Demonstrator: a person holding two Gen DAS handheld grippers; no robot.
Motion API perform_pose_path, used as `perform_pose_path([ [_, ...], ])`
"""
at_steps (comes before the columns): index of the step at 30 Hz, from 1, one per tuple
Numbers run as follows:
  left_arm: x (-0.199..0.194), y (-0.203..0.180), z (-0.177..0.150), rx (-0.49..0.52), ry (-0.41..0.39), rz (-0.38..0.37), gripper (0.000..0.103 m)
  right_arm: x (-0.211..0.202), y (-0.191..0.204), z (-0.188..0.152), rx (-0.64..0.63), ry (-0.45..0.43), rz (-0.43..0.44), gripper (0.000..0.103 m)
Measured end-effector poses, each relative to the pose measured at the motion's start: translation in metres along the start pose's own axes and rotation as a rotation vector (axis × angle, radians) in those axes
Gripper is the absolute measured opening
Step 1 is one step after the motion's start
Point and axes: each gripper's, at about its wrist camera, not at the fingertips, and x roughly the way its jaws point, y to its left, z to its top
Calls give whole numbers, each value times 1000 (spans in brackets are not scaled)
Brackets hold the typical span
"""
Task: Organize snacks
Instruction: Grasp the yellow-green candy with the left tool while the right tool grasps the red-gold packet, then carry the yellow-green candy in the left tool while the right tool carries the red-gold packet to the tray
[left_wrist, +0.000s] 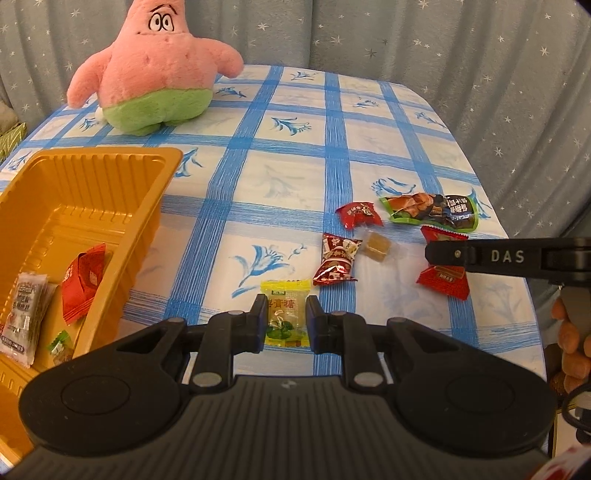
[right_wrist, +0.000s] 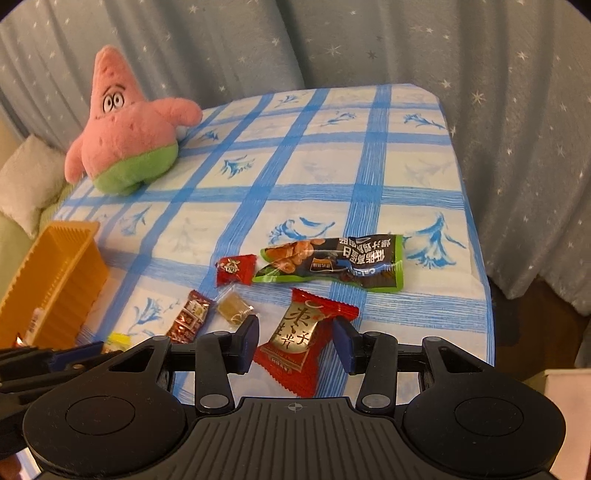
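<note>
Left wrist view centres on a yellow candy packet (left_wrist: 286, 318), caught between the jaws of the left gripper (left_wrist: 286, 325), which stand narrow and pinch its sides; its long axis runs straight ahead along the fingers, toward twelve o'clock. The orange plastic tray (left_wrist: 110, 236) lies at about ten o'clock from that packet, near, already holding a red packet (left_wrist: 83, 282), a grey-white sachet (left_wrist: 24, 325) and a small green sweet (left_wrist: 59, 345), so the left hand looks the nearer one to deliver into it; I judge the coming move to be a short carry leftward over the tray's rim.

Right wrist view shows the red-and-gold snack packet (right_wrist: 301, 349) between the jaws of the right gripper (right_wrist: 295, 343), set middling wide. The pads stand at its two edges, but I cannot tell whether they press. Its long axis tilts toward one o'clock.

Loose on the blue-checked counter (right_wrist: 406, 177) beyond it lie a dark red wrapper (right_wrist: 188, 317), a clear-wrapped brown cube (right_wrist: 232, 308), a small red sweet (right_wrist: 236, 269) and a long green-edged packet (right_wrist: 332, 264). A pink starfish plush (right_wrist: 125, 140) sits at the far corner, at ten o'clock.
</note>
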Motion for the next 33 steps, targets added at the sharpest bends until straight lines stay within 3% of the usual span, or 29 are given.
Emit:
perform_pose_path([
  [4, -1, 0, -1, -3, 0, 2, 19, 2, 4, -3, -50, 6, -7, 42],
  [5, -1, 1, -1, -3, 0, 3, 19, 3, 4, -4, -63, 7, -9, 29],
  [6, -1, 1, -1, -4, -1, 4, 19, 3, 5, -5, -74, 10, -12, 27],
  [33, -45, -8, -5, 2, -63, 3, 19, -52, 20, -12, -106, -41, 81, 25],
])
